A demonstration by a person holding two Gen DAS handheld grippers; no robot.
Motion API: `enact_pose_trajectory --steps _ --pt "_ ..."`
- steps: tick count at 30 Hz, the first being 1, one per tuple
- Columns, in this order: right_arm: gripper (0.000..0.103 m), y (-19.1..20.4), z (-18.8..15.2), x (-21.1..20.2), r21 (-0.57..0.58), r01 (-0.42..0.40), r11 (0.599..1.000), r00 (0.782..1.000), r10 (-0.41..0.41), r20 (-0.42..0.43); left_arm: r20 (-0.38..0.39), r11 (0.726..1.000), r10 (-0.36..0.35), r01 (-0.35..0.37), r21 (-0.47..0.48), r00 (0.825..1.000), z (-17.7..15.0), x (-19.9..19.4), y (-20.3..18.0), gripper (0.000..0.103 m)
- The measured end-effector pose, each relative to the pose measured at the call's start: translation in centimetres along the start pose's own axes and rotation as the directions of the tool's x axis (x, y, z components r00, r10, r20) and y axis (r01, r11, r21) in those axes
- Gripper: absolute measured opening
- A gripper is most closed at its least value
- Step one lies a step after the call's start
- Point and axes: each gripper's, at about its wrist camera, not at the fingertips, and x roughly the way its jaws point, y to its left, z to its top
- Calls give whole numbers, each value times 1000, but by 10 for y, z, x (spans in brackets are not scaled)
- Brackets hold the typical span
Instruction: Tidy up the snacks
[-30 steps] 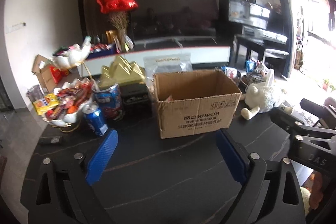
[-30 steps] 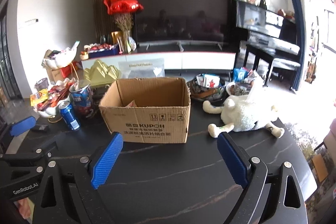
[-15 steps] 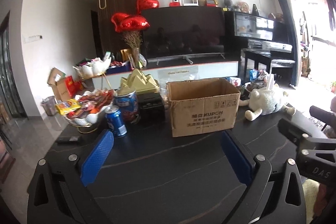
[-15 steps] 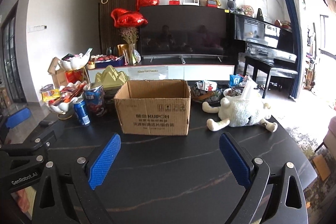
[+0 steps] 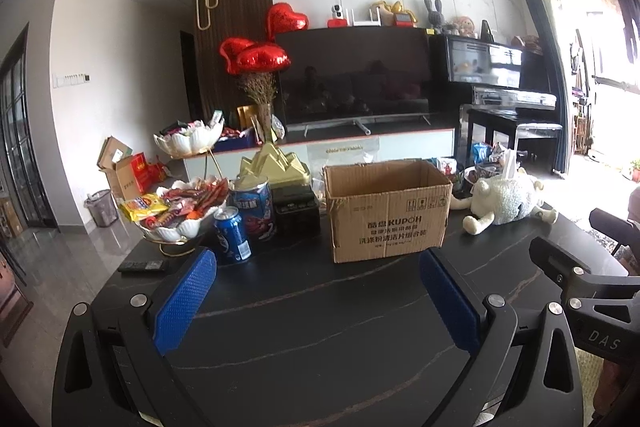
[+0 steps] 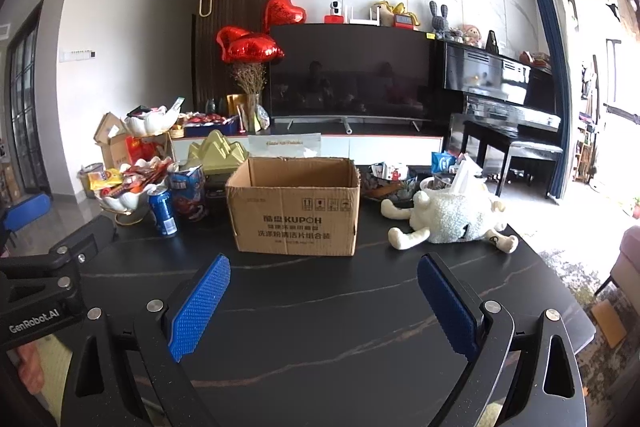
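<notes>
Snacks heaped in a shell-shaped bowl (image 5: pixel 176 223) left of the open cardboard box (image 5: pixel 386 211).

Left gripper (image 5: pixel 316 283) and right gripper (image 6: pixel 322 285) hover over the dark table (image 6: pixel 320 327), jaws wide, holding nothing. The box's inside is hidden, so progress can't be judged. Its long side runs left-right, printed face toward the cameras, mouth up.

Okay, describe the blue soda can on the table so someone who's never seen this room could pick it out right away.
Find the open cardboard box in the middle of the black table. To its left stands a white shell-shaped bowl heaped with snack packets. The blue soda can stands upright just in front of that bowl, slimmer and shorter than the wider blue canister behind it.
</notes>
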Motion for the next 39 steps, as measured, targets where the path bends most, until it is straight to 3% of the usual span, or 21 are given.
enact_pose_trajectory --steps 20,39 --pt "96 4 6 -36 -23 3 1000 997 -1 75 40 999 -34 34 -17 999 0 -29 4 103" --pt "96 5 7 -42 -27 2 1000 997 0 84 49 999 -28 29 -29 998 4 -35 8 103"
